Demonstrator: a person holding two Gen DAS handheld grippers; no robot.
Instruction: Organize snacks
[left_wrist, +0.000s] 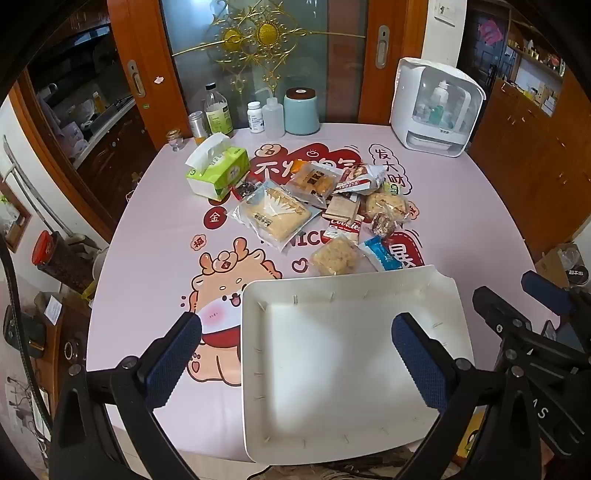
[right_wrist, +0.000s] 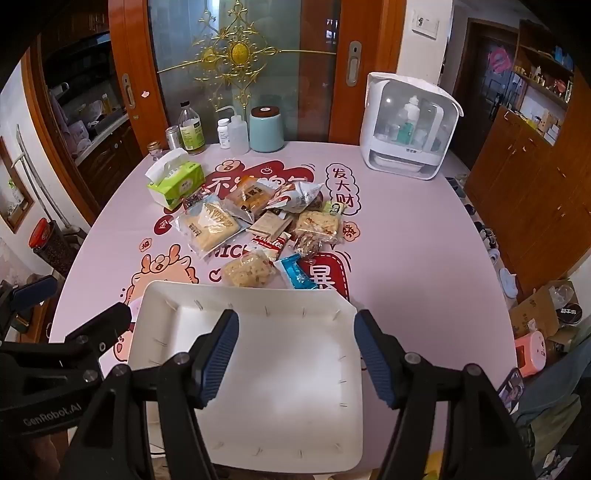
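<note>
Snacks (left_wrist: 317, 206) sit heaped mid-frame on the desk (left_wrist: 147, 258), wrappers overlapping, w/ the white tray (left_wrist: 343, 354) just below them in the lower centre, nearest the person. Tray is empty, so sorting likely hasn't begun; it sits close prob. so packets can be dropped in w/o a long reach. Left tool (left_wrist: 295, 354) hovers over the tray's left rim, jaws wide apart, nothing between. Right tool (right_wrist: 295, 358) hangs over the tray in the right wrist view, jaws partly apart, also empty. Tissue box (left_wrist: 218, 171) lies upper left of the pile, touching nothing being handled.
</note>
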